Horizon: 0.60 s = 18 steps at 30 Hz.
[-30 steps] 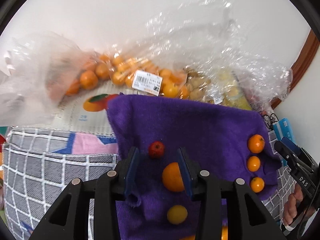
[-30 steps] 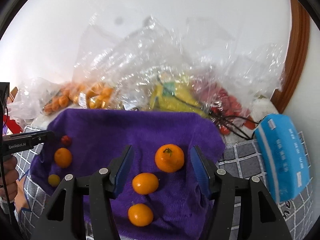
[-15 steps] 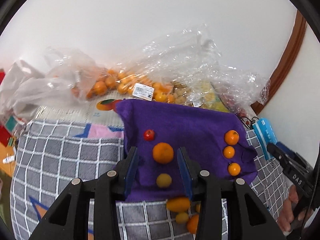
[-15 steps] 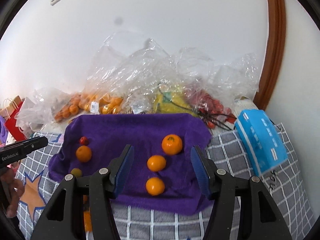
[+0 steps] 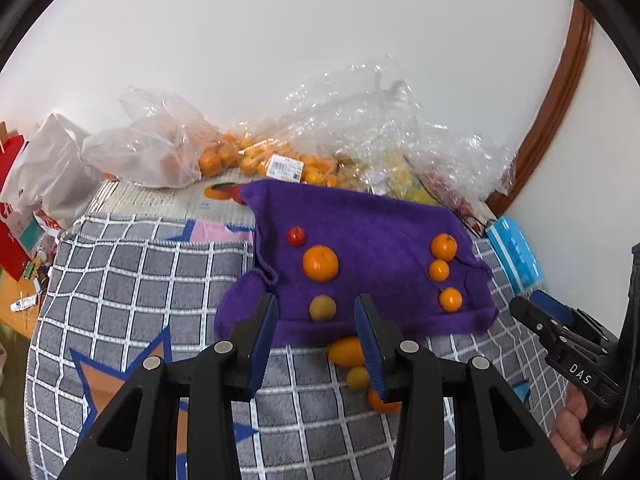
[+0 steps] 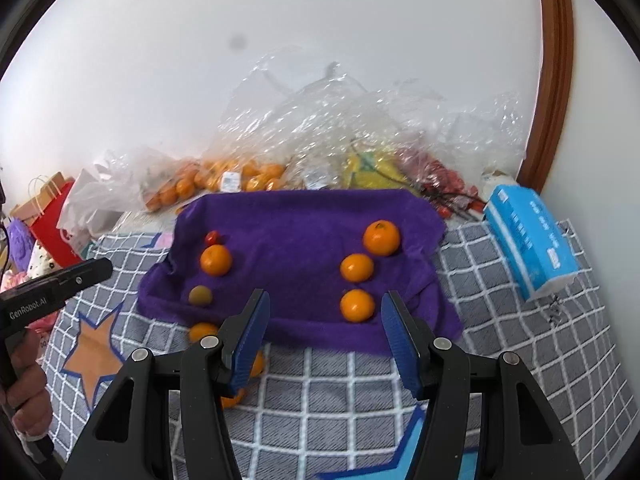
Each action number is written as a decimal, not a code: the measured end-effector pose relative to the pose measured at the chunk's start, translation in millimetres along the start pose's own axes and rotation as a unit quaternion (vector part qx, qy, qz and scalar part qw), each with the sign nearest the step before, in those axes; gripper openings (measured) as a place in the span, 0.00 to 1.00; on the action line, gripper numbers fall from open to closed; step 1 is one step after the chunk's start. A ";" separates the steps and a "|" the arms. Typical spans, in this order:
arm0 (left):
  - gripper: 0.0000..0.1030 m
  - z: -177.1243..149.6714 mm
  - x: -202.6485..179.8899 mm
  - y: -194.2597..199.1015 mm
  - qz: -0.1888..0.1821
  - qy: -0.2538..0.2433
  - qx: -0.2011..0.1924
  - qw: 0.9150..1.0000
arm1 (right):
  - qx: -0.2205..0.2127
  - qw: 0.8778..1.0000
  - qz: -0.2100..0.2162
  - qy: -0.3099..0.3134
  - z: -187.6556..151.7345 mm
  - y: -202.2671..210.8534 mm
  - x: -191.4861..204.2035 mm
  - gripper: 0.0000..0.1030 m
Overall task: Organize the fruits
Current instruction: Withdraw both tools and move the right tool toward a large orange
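A purple cloth (image 5: 372, 236) (image 6: 296, 220) lies on a grey checked blanket. On its left side sit a small red fruit (image 5: 295, 236), an orange (image 5: 320, 263) and a yellow-green fruit (image 5: 322, 307) in a row. On its right side three oranges (image 6: 381, 237) (image 6: 357, 267) (image 6: 357, 305) form a row. Several loose oranges (image 5: 347, 351) lie on the blanket by the cloth's near edge. My left gripper (image 5: 316, 332) is open and empty, held above the near left part of the cloth. My right gripper (image 6: 324, 330) is open and empty, above the cloth's near edge.
Clear plastic bags of oranges (image 5: 256, 156) and other fruit (image 6: 372, 164) are heaped against the wall behind the cloth. A blue tissue pack (image 6: 528, 240) lies at the right. Red paper bags (image 5: 16, 216) stand at the far left.
Both grippers have pulled back and up from the cloth, so the fruit looks smaller and the blanket and loose oranges have come into view. Both stay open.
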<state>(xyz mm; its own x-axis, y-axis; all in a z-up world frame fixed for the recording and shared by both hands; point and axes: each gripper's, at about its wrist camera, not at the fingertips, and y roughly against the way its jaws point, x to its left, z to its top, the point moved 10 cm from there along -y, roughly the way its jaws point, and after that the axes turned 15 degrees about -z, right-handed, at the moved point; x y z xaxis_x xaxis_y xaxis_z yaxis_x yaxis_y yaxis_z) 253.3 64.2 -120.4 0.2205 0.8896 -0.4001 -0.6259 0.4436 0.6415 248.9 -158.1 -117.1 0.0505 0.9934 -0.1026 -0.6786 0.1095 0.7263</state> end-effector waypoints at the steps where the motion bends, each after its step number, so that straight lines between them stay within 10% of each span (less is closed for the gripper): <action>1: 0.37 -2.5 0.1 1.3 0.001 -0.003 0.002 1.000 | 0.001 1.000 0.001 0.002 -3.3 0.7 3.4 0.57; 18: 0.37 -36.2 36.6 11.3 0.032 -0.005 0.029 0.999 | 0.061 0.998 0.020 0.025 -49.9 -22.2 51.3 0.48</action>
<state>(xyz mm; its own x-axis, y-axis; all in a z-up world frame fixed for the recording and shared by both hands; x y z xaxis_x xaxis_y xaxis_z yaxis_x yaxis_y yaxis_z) 227.3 97.8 -151.5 0.1891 0.9169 -0.3514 -0.5941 0.3918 0.7025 230.0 -111.2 -172.4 -0.0134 0.9945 -0.1039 -0.5848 0.0765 0.8075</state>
